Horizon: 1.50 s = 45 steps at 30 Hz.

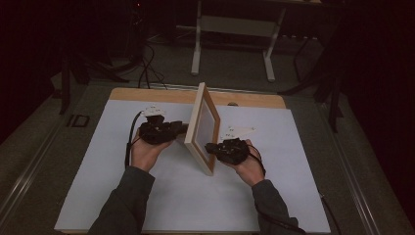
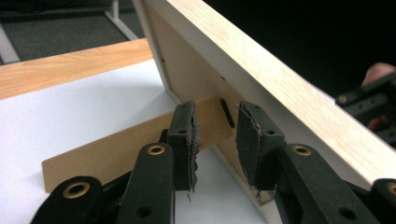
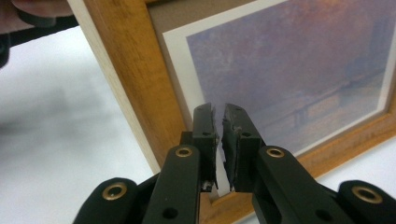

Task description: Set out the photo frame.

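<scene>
Standing on its lower edge near the middle of the white table [image 1: 293,196], the picture frame [image 1: 201,128] leans slightly, its long axis running from near the person toward the far side, its glazed face turned to the right and its back to the left. From the high view the print is only a pale pane, and the room beyond the table is too dark to read. The left gripper view cuts the frame's top rail off at both ends and shows the back board with a wooden prop strut [image 2: 140,144] resting on the table. The left gripper [image 2: 215,140] stands partly open just at the strut's end, one pad [image 2: 192,140] against or just beside the strut; whether it presses I cannot tell. The right gripper [image 3: 219,140] is at the frame's front, its jaws parted by a narrow slit with nothing between them, tips over the print's pale mat near the lower corner
</scene>
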### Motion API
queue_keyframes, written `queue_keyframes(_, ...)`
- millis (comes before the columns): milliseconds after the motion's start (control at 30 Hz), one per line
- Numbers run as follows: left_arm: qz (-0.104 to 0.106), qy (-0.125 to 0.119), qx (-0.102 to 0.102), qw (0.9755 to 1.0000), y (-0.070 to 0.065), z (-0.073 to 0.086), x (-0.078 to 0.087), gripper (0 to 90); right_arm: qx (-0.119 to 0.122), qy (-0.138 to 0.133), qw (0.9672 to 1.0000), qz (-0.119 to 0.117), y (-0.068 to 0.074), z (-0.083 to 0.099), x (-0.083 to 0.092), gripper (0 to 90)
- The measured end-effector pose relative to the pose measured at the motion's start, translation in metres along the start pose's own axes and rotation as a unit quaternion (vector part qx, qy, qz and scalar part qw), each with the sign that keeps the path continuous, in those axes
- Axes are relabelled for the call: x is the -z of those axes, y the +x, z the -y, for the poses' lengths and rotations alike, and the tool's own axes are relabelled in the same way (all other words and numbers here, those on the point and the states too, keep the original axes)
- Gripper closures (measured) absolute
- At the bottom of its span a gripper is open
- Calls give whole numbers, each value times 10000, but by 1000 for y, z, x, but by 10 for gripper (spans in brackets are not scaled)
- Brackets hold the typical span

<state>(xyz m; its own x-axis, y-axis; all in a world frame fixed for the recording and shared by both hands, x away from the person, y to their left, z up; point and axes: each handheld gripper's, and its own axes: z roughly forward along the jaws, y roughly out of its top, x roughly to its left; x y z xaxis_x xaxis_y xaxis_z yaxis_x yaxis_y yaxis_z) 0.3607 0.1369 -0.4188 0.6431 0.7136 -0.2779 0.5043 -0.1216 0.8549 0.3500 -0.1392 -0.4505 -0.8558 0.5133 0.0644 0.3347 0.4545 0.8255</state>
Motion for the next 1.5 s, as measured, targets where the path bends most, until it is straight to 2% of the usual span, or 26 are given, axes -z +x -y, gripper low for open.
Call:
queue_keyframes(167, 25, -222, 245, 9995, 0, -4, 8, 644, -40, 2, 10000, 47, -3, 3, 2, 807)
queue_keyframes(267, 30, -327, 319, 9990, -3, -6, 11, 605, -69, 15, 10000, 64, -4, 4, 2, 801)
queue_keyframes(567, 94, -481, 377, 9981, -15, -12, 14, 504, -96, 32, 9999, 84, -6, 8, 3, 791)
queue_keyframes(700, 177, -472, 344, 9981, -22, -14, 12, 443, -126, 42, 9999, 92, -7, 9, 3, 788)
queue_keyframes(933, 166, -301, 101, 9994, -37, -12, 3, 406, -121, 42, 9999, 79, -6, 10, 2, 785)
queue_keyframes(1033, 114, -232, -48, 9997, -45, -10, -1, 406, -138, 39, 9999, 74, -6, 10, 2, 784)
queue_keyframes(1133, -67, -242, -162, 9996, -51, -8, -3, 403, -161, 41, 9998, 78, -6, 10, 2, 784)
queue_keyframes(1367, -266, -173, -210, 9993, -56, -4, -4, 410, -174, 51, 9998, 90, -7, 12, 3, 783)
queue_keyframes(1500, -302, -121, -177, 9993, -57, 0, -7, 410, -162, 37, 9998, 88, -7, 12, 3, 782)
